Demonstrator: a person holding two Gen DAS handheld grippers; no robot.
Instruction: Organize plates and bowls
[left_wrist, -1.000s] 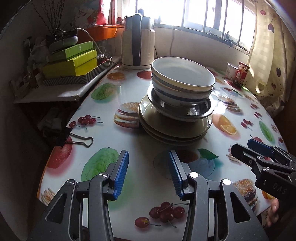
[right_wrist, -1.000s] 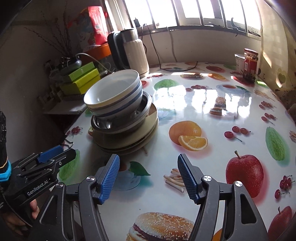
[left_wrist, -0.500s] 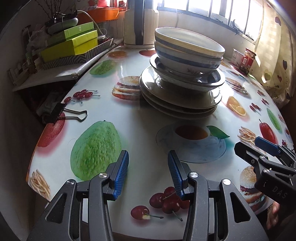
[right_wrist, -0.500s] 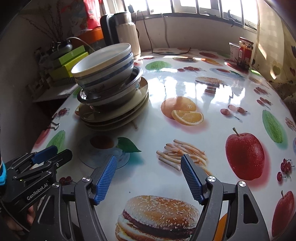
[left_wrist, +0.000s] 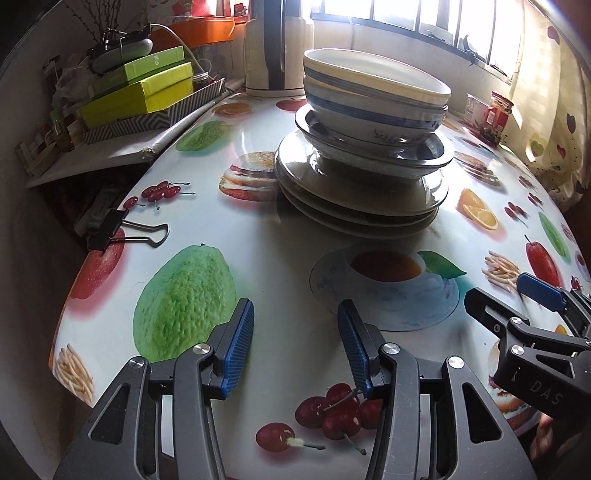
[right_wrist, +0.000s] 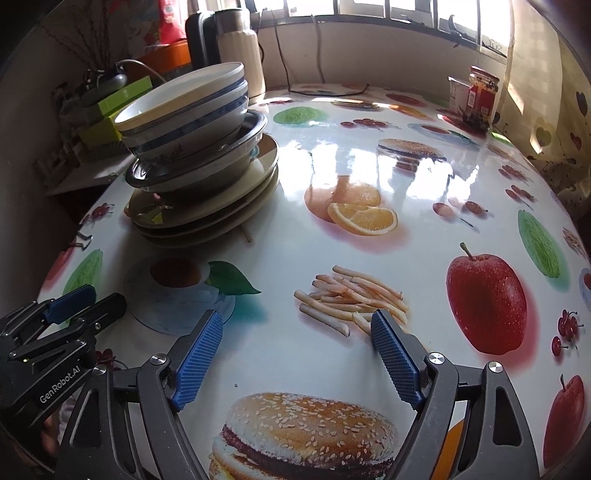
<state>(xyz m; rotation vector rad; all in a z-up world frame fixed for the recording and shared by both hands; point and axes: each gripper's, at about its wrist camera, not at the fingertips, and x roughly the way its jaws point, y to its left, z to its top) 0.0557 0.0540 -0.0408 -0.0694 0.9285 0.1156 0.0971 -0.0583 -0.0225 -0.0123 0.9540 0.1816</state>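
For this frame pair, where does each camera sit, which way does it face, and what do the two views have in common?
Left wrist: on the left tool, angled down across the table at the dish stack; the right tool enters at right; both are opening, nothing between the pads.
Right wrist: on the right tool, facing the window; the left tool enters lower left.
Shared: stack, kettle, red jar.

My left tool (left_wrist: 295, 334) and right tool (right_wrist: 297, 338) both have matt black plastic arms with ribbed blue rubbery pads (right_wrist: 199, 354). The round desk (right_wrist: 369, 166) wears a glossy fruit-printed plastic cover that mirrors the window. Two white glazed ceramic bowls with blue bands (left_wrist: 373, 99) sit in a shiny steel dish (left_wrist: 424, 155) over smooth glossy beige plates (left_wrist: 354, 210)
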